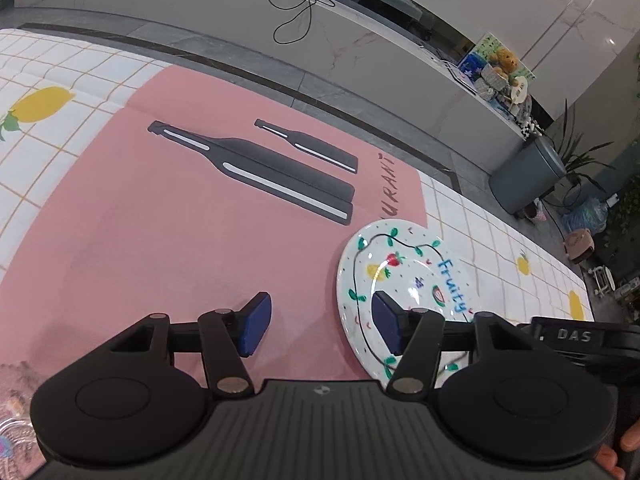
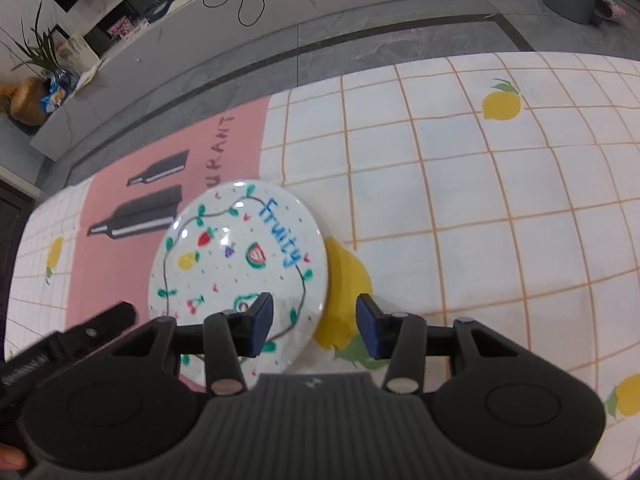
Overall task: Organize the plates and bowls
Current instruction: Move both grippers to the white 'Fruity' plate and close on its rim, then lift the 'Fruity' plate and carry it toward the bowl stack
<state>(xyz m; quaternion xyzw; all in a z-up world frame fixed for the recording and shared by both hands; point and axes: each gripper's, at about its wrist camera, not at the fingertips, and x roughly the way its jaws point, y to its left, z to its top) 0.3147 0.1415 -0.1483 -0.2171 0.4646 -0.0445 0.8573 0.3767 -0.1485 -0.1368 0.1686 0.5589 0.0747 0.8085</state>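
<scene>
A white plate (image 1: 412, 264) painted with fruit and the word "Fruity" lies flat on the table, half on the pink mat. It also shows in the right wrist view (image 2: 240, 256). My left gripper (image 1: 322, 324) is open and empty above the plate's left rim, its right pad over the plate. My right gripper (image 2: 314, 326) is open and empty above the plate's right rim, its left pad over the plate. No bowl is in view.
The pink mat (image 1: 180, 220) with printed bottles lies on a checked tablecloth with lemons (image 2: 480, 200). A patterned dish edge (image 1: 14, 420) shows at far lower left. A grey floor and a long bench (image 1: 280, 32) lie beyond the table's far edge.
</scene>
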